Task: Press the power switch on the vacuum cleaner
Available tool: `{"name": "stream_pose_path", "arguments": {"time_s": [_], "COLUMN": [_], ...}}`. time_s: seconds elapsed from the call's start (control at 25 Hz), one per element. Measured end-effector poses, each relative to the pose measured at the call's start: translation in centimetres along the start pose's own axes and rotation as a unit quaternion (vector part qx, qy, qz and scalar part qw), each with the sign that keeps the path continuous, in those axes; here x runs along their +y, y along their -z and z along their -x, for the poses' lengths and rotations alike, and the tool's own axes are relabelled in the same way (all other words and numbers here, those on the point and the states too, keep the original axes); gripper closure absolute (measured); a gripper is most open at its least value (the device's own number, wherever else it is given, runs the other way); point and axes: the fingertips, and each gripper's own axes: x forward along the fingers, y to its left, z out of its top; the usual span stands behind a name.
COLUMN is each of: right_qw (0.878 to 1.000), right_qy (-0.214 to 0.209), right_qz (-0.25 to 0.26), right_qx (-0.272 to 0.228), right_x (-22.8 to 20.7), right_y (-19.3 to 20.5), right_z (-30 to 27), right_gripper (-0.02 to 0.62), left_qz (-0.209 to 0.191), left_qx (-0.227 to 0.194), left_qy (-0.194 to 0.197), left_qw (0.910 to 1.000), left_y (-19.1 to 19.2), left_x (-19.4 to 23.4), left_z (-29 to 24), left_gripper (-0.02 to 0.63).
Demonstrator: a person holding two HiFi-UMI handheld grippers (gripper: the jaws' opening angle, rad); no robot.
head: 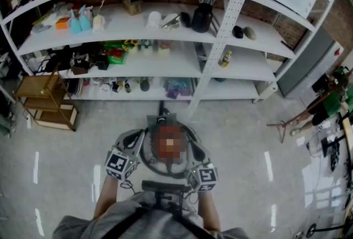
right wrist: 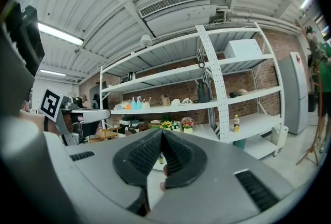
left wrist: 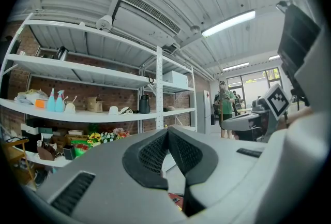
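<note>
- One vacuum cleaner stands on the floor, right in front of the person.
- In the head view it sits low between the two grippers, very close to both. I cannot tell if it touches them.
- The left gripper has its jaws closed, tips together, with nothing held.
- The right gripper is closed too, tips together, and holds nothing.
- Both gripper views look out at the shelves, not at the vacuum cleaner.
- Behind the vacuum cleaner is one big white shelf rack.
- On it are two blue spray bottles and one black jug.
- One small wooden rack stands at the left.
</note>
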Motion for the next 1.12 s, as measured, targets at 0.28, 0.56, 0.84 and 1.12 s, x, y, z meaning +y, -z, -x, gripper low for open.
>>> {"name": "stream_pose_path", "arguments": {"time_s": [0.28, 0.56, 0.84, 1.12], "right_qw": [1.000, 1.000, 0.999, 0.999], "right_qy": [-0.010, -0.021, -0.030, -0.031], "right_qz": [0.005, -0.001, 0.018, 0.010], "right_qx": [0.000, -0.006, -0.003, -0.009], "right_x": [-0.9, -1.6, -0.9, -0.6], "right_y": [0.2, -0.2, -0.1, -0.7], "right_z": [-0.1, -0.4, -0.4, -0.4], "right_gripper": [0.586, 0.584, 0.584, 0.584], "left_qz": [-0.006, -0.007, -0.016, -0.013], "left_qx": [0.007, 0.011, 0.007, 0.008], "left_qy": [-0.004, -0.009, -0.008, -0.010], "left_qw": [0.9999, 0.9999, 0.9998, 0.9998], "left_y": [0.2, 0.3, 0.1, 0.2], "left_x": [-0.6, -1.0, -1.6, -1.3], "left_z": [-0.6, -1.4, -1.8, -1.7], "left_gripper": [0.598, 0.598, 0.598, 0.598]}}
